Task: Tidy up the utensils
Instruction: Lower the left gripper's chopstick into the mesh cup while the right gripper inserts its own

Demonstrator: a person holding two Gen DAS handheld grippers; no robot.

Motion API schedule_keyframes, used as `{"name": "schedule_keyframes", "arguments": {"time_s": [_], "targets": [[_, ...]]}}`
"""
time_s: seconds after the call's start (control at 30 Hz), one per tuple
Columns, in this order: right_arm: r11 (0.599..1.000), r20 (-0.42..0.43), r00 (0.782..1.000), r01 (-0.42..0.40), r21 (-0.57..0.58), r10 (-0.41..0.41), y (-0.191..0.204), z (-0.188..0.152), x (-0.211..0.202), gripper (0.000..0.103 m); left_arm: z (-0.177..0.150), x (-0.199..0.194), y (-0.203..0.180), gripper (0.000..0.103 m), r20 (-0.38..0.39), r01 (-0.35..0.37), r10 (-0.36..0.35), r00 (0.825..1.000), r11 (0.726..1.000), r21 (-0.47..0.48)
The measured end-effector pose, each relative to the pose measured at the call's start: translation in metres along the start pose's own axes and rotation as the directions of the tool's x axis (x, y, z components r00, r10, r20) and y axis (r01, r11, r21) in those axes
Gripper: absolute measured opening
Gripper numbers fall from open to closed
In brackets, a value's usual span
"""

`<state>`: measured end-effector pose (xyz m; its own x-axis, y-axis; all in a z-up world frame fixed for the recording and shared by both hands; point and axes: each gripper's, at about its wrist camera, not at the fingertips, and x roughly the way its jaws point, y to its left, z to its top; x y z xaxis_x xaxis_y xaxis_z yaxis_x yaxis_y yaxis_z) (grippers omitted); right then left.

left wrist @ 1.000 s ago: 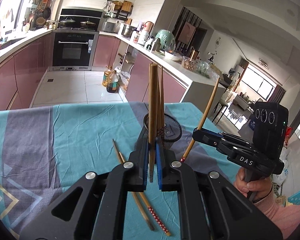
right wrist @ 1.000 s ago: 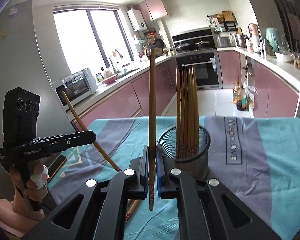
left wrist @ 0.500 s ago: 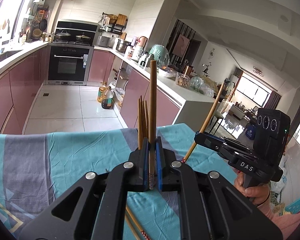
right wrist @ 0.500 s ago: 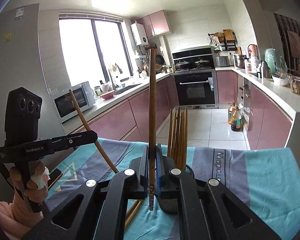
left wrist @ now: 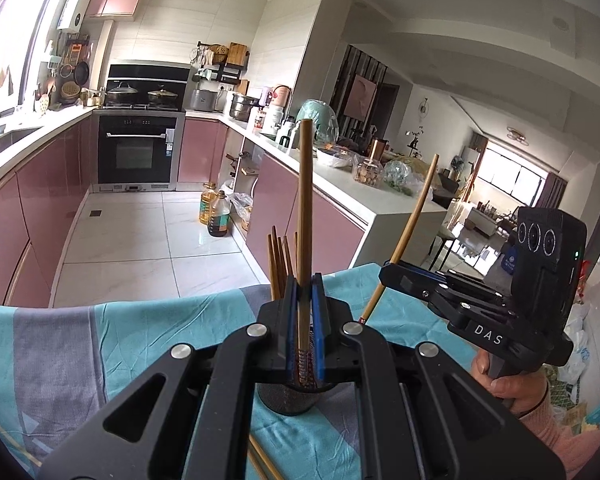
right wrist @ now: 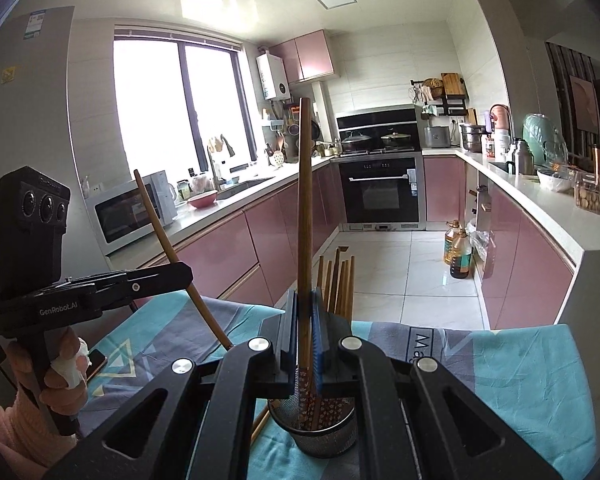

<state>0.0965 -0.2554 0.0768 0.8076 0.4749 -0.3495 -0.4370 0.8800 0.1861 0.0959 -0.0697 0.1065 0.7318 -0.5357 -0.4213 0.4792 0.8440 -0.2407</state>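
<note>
Above the striped tablecloth, the mesh holder is now seen below both tongs, raised since a second ago; each is clamped shut on one chopstick, ready for dropping in.

Matt wooden chopsticks, black metal mesh holder, creased cotton-like tablecloth, glossy pink cabinet fronts.

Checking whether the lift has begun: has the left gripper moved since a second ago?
Yes. The left gripper, shut on a chopstick, has risen: the mesh holder now sits lower in its view.
</note>
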Motion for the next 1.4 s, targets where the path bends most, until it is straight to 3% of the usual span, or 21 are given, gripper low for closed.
{"name": "schedule_keyframes", "arguments": {"time_s": [0.27, 0.93, 1.3, 1.4], "targets": [[1.0, -0.06, 0.998, 0.018, 0.013, -0.017, -0.004, -0.01, 0.019, 0.006, -0.008, 0.021, -0.009, 0.007, -0.075, -0.026, 0.03, 0.997, 0.998, 0.056], [0.999, -0.217, 0.975, 0.05, 0.009, -0.047, -0.01, -0.033, 0.053, 0.006, -0.017, 0.062, -0.009, 0.009, -0.25, -0.01, 0.049, 0.967, 0.988, 0.154], [0.997, -0.249, 0.967, 0.071, 0.041, -0.058, -0.024, -0.034, 0.07, 0.006, -0.016, 0.104, 0.007, 0.01, -0.336, -0.035, 0.085, 0.938, 0.988, 0.152], [0.996, -0.252, 0.966, 0.071, 0.047, -0.057, -0.025, -0.035, 0.073, 0.006, -0.018, 0.112, 0.012, 0.01, -0.336, -0.042, 0.088, 0.938, 0.989, 0.141]]}}
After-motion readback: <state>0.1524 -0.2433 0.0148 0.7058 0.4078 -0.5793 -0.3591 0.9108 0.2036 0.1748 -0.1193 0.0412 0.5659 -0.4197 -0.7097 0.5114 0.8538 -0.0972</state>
